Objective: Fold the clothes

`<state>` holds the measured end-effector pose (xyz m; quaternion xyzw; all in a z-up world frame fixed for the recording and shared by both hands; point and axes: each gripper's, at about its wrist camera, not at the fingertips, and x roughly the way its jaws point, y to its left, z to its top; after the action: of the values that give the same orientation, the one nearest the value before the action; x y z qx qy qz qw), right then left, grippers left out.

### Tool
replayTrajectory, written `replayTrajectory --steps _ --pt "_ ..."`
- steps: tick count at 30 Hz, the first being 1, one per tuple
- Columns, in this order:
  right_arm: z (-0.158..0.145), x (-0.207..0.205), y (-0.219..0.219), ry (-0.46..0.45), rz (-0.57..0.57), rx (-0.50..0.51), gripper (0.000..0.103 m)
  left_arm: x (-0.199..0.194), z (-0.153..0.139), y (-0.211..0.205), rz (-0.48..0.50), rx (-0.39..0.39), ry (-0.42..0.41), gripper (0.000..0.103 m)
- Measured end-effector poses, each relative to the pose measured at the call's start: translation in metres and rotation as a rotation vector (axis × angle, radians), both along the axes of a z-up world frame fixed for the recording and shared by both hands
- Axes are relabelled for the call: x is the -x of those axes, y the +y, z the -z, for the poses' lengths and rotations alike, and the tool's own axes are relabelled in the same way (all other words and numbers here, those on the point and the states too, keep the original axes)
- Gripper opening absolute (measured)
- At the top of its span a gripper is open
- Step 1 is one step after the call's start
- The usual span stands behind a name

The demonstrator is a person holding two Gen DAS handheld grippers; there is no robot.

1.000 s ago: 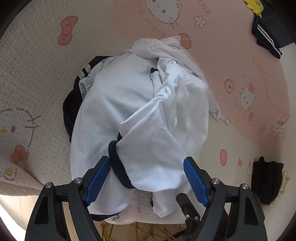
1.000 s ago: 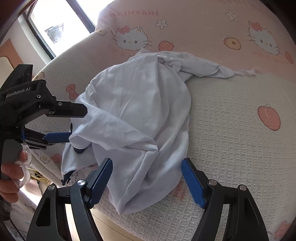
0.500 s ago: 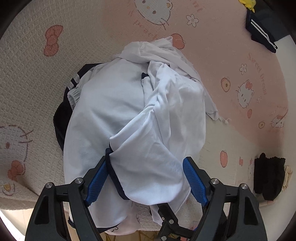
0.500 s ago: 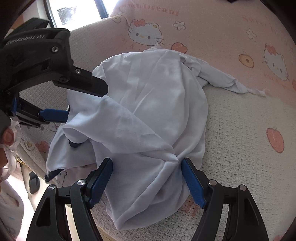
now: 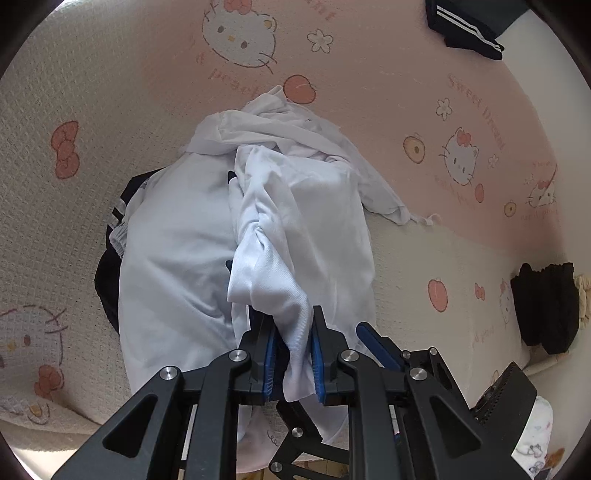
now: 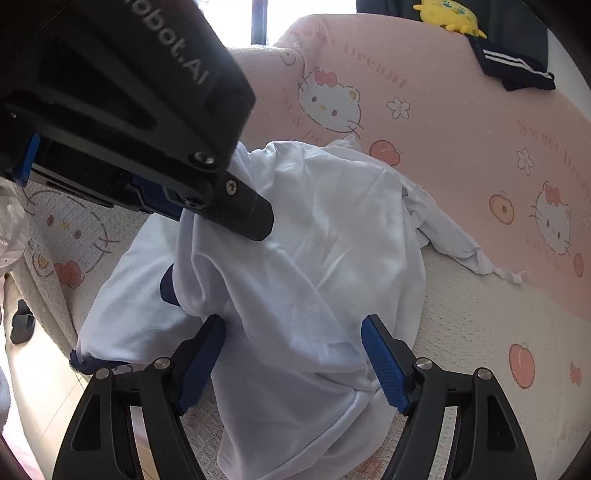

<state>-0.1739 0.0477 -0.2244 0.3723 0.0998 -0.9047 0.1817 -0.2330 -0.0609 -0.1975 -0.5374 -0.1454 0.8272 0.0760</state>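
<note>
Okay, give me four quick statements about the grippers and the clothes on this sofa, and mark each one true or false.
1. The left gripper is shut on the white garment. True; its jaws have just been closing on a bunched fold.
2. The right gripper is clamped on the cloth. False: its jaws stand open, with cloth between them.
3. A yellow toy sits on the sofa back. True.
4. The dark striped garment lies under the white one. False: it lies apart, at the far edge.
</note>
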Motion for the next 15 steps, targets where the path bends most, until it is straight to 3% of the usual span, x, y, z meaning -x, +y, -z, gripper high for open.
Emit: replayTrajectory --steps 1,2,3,4,8,15 --pt "-0.001 0.0 -0.001 0.003 -0.001 -0.004 0.068 0.0 0.001 -0.001 0.001 -0.01 0.0 0.014" --pt "-0.001 0.0 -0.002 0.005 -0.001 -0.008 0.052 0.0 0.002 -0.001 0.001 -0.02 -0.001 0.014" --pt "-0.002 0.001 -0.003 0.009 0.001 -0.017 0.045 0.003 0.004 -0.001 -0.002 -0.03 -0.004 0.014" --pt "-0.002 0.0 -0.004 0.015 0.012 -0.045 0.03 0.005 0.006 0.0 -0.004 -0.04 -0.008 0.014" --pt "-0.007 -0.002 0.0 0.011 -0.004 -0.034 0.01 0.003 0.009 -0.002 0.001 -0.069 -0.018 0.01" --pt "-0.026 -0.008 0.019 0.04 0.054 -0.006 0.007 0.002 -0.006 0.014 0.062 -0.106 0.023 0.009"
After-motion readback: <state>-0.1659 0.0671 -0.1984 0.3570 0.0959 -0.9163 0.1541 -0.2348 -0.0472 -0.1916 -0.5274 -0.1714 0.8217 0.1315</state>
